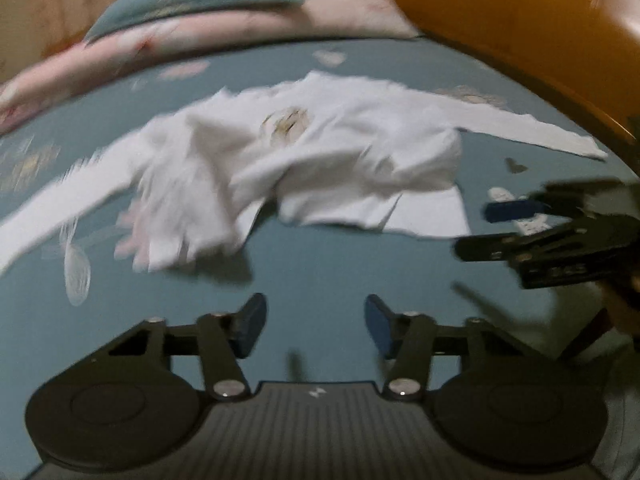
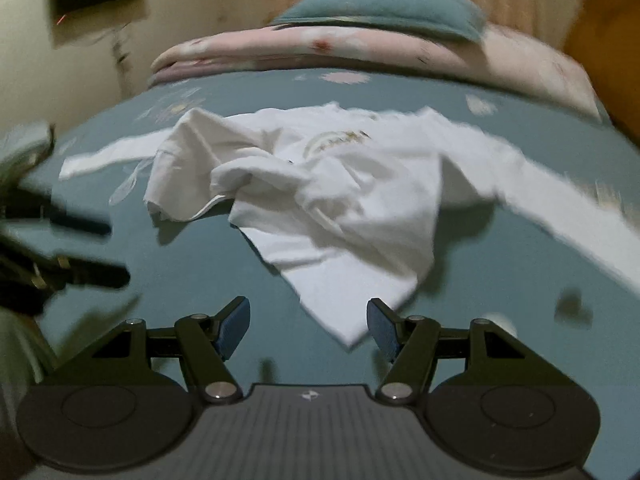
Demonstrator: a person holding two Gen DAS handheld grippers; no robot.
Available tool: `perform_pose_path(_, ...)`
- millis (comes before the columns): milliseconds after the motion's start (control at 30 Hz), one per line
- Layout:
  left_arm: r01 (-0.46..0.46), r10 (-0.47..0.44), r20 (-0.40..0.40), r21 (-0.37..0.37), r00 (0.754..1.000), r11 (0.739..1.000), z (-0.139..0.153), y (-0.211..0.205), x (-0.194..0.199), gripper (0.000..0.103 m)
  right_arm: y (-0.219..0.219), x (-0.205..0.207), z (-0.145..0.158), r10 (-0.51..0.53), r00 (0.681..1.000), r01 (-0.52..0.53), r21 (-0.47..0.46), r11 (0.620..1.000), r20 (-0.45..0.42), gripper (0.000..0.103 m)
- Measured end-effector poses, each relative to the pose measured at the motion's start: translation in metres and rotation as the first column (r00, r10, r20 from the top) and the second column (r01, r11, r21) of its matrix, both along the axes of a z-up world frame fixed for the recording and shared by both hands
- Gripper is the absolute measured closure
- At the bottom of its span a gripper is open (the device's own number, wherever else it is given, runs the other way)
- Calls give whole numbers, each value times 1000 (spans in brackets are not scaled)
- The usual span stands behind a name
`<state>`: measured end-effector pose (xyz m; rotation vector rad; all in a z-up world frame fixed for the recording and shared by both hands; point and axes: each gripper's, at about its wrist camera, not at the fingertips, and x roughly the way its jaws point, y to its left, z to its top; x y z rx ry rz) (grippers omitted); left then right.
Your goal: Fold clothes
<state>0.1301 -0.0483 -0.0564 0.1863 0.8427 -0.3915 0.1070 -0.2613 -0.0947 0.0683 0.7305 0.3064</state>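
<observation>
The white long-sleeved shirt [image 2: 340,184] lies crumpled on the blue-green bed sheet [image 1: 320,272], its two sleeves stretched out to either side and the body bunched and partly turned over itself, with a pale gold print [image 1: 286,124] showing near the middle. It is not folded in any neat way, so I judge the step in hand is to spread it flat — or to take hold of an edge for a fold. My left gripper [image 1: 316,326] hangs released over the bare sheet, its jaws apart and holding nothing, a little short of the nearest rumpled edge of the cloth. My right gripper [image 2: 308,328] is also released, and the lower corner of the shirt lies just between its blue pads [image 2: 382,330], though I cannot tell if the cloth touches them. The next move calls for a sure pinch of one layer only at a hem or a corner, then a pull to smooth the folds. Both views are blurred by motion, so the hem, the collar and the layers of the cloth are hard to make out — the left sleeve is cut off by the edge of the left view. Behind the shirt lie a pink floral quilt [image 2: 360,48] and a blue-green pillow [image 2: 384,6].
</observation>
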Motion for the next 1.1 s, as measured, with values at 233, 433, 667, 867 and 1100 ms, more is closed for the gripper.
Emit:
perform_pose_path(233,-27,18,-87,-94,996,995,-3,31,-6,61,-18,-32,-8,-133,989,143,179,973,-67,35)
perform_pose_path(433,-39,24,-128,-117,992,992,-1,64,38,61,-51,-22,-8,-195,972,223,274,935,-128,38)
perform_pose_path(667,-18,-4,-148,-147,989,989,4,104,91,59,-88,30,-15,-204,969,239,311,920,-142,38)
perform_pose_path(867,33,-50,-109,-153,993,988,3,125,132,43,-104,78,-32,-157,978,198,358,913,-138,38)
perform_pose_path(1100,82,-108,-137,-183,985,980,-25,129,177,43,-103,94,-38,-66,995,89,358,930,-76,38)
